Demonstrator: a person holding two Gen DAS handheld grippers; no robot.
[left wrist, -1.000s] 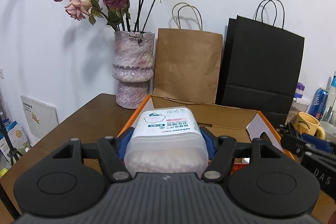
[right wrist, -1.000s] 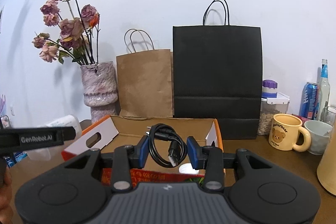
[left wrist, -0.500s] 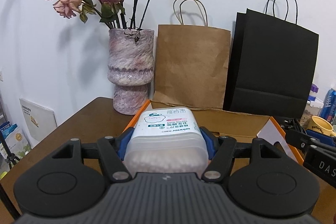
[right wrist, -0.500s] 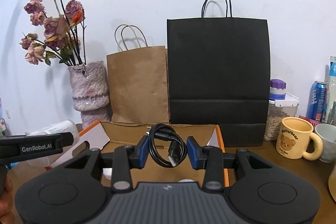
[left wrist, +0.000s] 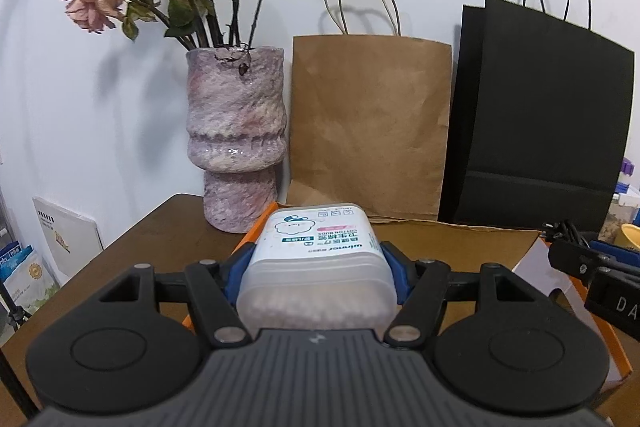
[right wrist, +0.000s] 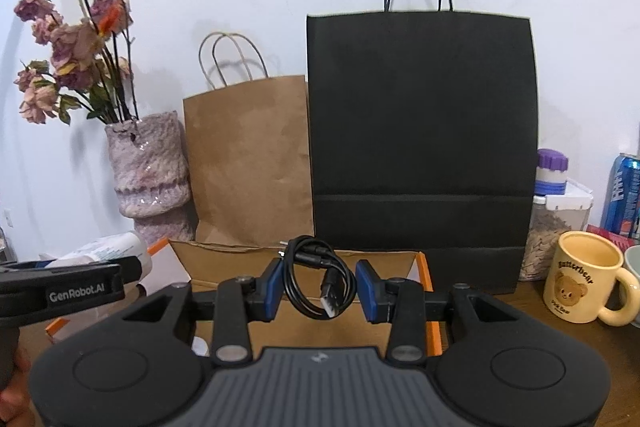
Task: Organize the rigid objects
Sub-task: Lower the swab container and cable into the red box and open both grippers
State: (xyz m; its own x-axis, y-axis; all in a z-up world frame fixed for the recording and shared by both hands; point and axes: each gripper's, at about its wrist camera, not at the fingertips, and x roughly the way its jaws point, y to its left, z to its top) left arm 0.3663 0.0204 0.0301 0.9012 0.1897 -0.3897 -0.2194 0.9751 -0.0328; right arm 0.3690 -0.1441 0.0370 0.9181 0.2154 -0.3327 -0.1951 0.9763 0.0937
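My left gripper [left wrist: 318, 263] is shut on a translucent cotton-swab box [left wrist: 318, 259] with a white printed lid, held over the left rim of an open orange-edged cardboard box [left wrist: 460, 231]. My right gripper [right wrist: 320, 285] is shut on a coiled black USB cable [right wrist: 318, 275], held above the same cardboard box [right wrist: 424, 267]. The swab box [right wrist: 108, 253] and the left gripper's body show at the left of the right wrist view. The right gripper's body shows at the right edge of the left wrist view.
Behind the box stand a pink stone vase [left wrist: 236, 143] of dried roses, a brown paper bag [left wrist: 368, 123] and a black paper bag [right wrist: 420, 147]. A bear mug [right wrist: 588, 283], a storage jar [right wrist: 556, 211] and a blue can [right wrist: 624, 191] stand at the right on the brown table [left wrist: 160, 231].
Both grippers have moved forward and lower toward the cardboard box, each still holding its object. The vase and bags look nearer.
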